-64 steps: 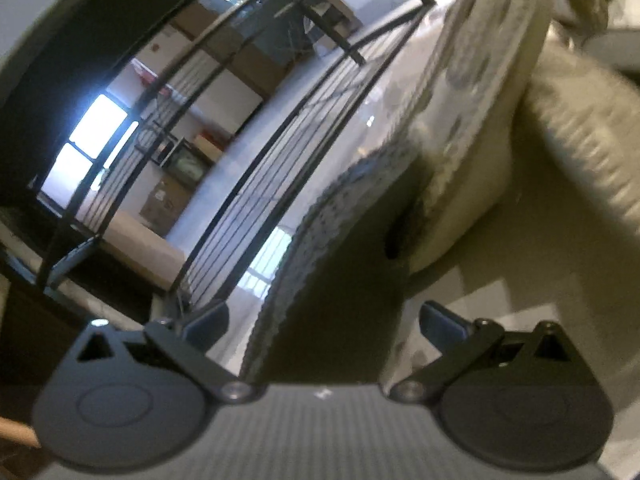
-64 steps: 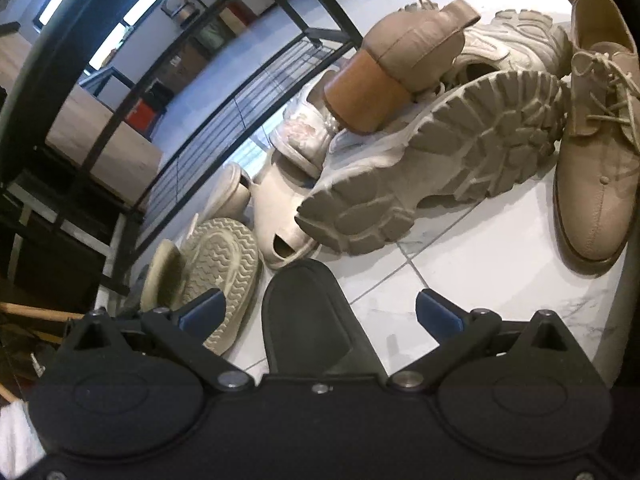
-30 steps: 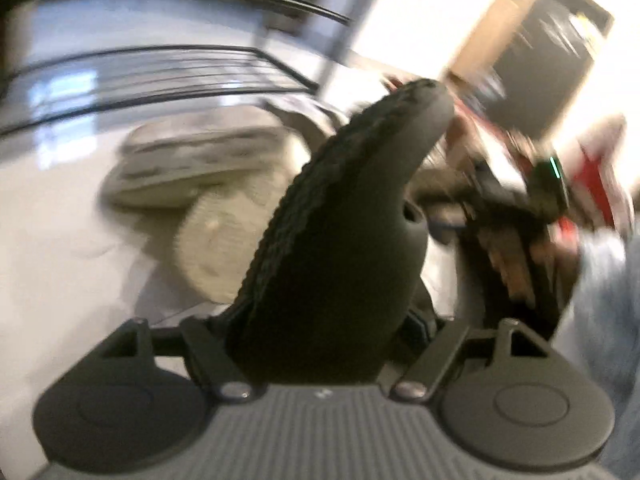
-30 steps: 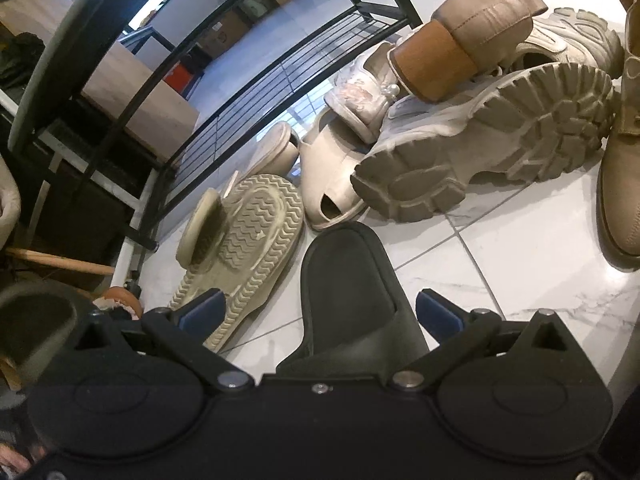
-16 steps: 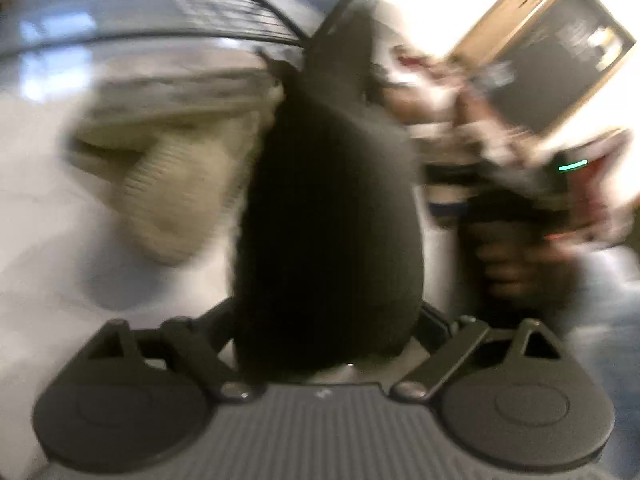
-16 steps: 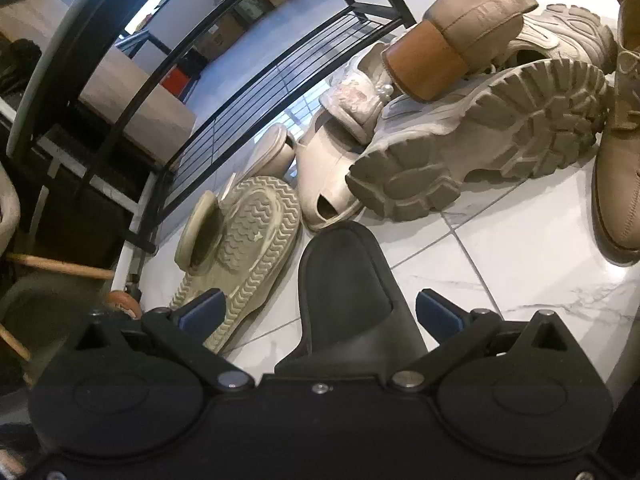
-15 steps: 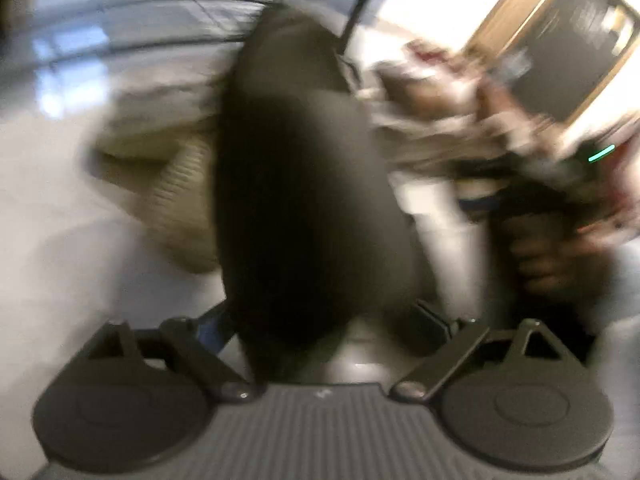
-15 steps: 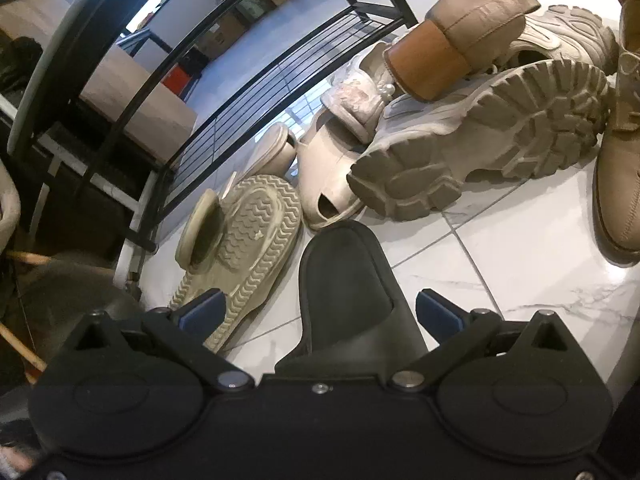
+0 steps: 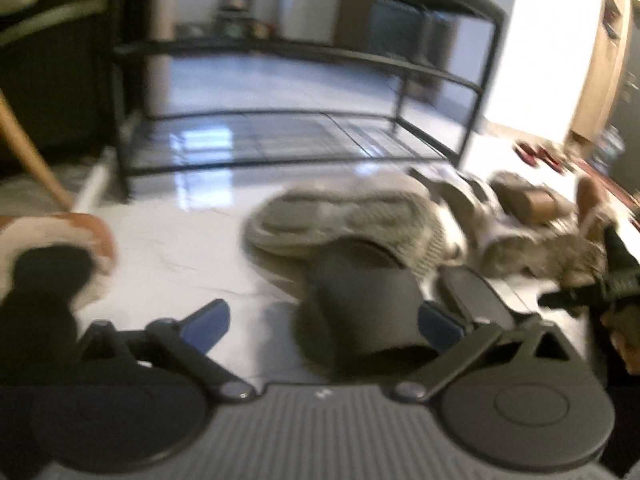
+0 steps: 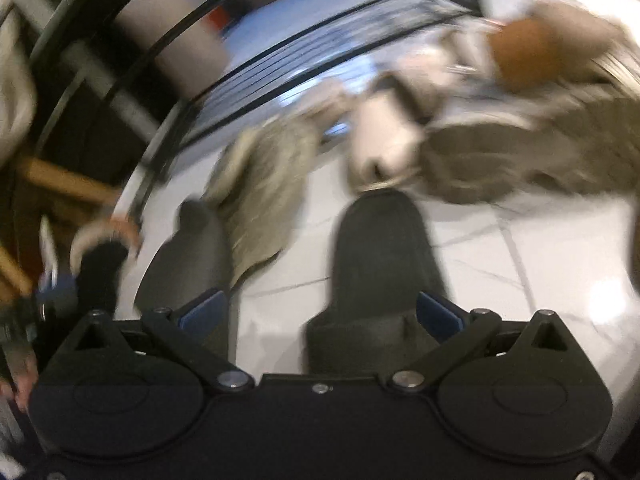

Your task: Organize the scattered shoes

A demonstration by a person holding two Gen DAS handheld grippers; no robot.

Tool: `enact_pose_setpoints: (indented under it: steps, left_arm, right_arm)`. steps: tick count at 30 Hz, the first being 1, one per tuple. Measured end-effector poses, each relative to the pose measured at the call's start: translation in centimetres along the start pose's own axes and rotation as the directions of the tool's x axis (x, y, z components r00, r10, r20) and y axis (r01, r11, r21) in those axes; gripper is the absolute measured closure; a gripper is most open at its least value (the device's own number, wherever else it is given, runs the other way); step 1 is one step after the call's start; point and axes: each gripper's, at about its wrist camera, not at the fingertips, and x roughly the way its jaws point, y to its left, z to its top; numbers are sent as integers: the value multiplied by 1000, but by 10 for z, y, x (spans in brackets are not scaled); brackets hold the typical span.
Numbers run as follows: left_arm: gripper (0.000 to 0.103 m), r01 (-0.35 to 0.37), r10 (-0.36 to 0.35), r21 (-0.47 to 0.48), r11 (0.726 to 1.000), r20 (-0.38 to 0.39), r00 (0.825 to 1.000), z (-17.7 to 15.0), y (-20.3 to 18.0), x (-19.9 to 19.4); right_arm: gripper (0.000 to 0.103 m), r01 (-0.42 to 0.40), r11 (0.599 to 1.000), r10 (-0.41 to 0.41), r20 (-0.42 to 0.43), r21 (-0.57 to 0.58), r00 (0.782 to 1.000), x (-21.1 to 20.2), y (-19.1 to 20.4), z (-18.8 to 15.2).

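Note:
Two black slides lie on the white tile floor. In the left wrist view my left gripper (image 9: 324, 320) is open, and one black slide (image 9: 360, 304) lies between its fingers, close to the right one. The second black slide (image 9: 476, 300) lies just to its right. In the right wrist view my right gripper (image 10: 322, 314) is open around that second slide (image 10: 384, 260); the first slide (image 10: 188, 256) shows to its left. A beige slipper (image 9: 348, 220) lies sole-up behind them. Both views are blurred.
A black metal shoe rack (image 9: 304, 136) stands behind the shoes. A pile of beige shoes (image 10: 532, 132), one with a brown block heel (image 10: 520, 56), lies to the right. A wooden leg (image 9: 28, 156) and a brown furry slipper (image 9: 52, 236) are at the left.
My left gripper carried its black slide from near the rack over to the floor beside the other slide, set it down flat and opened. The right gripper stayed open, then shifted slightly.

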Motion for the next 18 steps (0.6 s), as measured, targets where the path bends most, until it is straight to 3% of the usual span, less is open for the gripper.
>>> enact_pose_setpoints:
  steps: [2, 4, 7, 8, 11, 13, 17, 18]
  left_arm:
    - [1, -45, 46, -12, 999, 33, 998, -6, 2, -3]
    - [1, -87, 88, -19, 996, 37, 995, -5, 1, 4]
    - [1, -110, 113, -75, 991, 40, 993, -3, 12, 10]
    - [1, -114, 119, -97, 989, 40, 992, -3, 16, 11]
    - [1, -138, 146, -170, 976, 38, 989, -2, 32, 14]
    - [1, -155, 166, -227, 961, 30, 986, -4, 43, 15]
    - [1, -159, 177, -339, 927, 23, 984, -3, 63, 17]
    - [1, -158, 178, -355, 921, 26, 984, -3, 66, 16]
  right_arm:
    - [0, -68, 998, 67, -33, -11, 997, 9, 17, -1]
    - [0, -170, 973, 183, -76, 155, 980, 27, 26, -3]
    - [0, -259, 877, 322, -95, 404, 942, 51, 32, -11]
    - [0, -278, 820, 372, -97, 501, 923, 65, 34, -17]
    - [0, -267, 694, 432, -91, 668, 897, 91, 40, -31]
    - [0, -244, 631, 423, -63, 737, 904, 104, 43, -37]
    - [2, -253, 622, 387, -9, 741, 922, 113, 47, -32]
    - [7, -256, 625, 375, 4, 738, 927, 116, 49, -29]
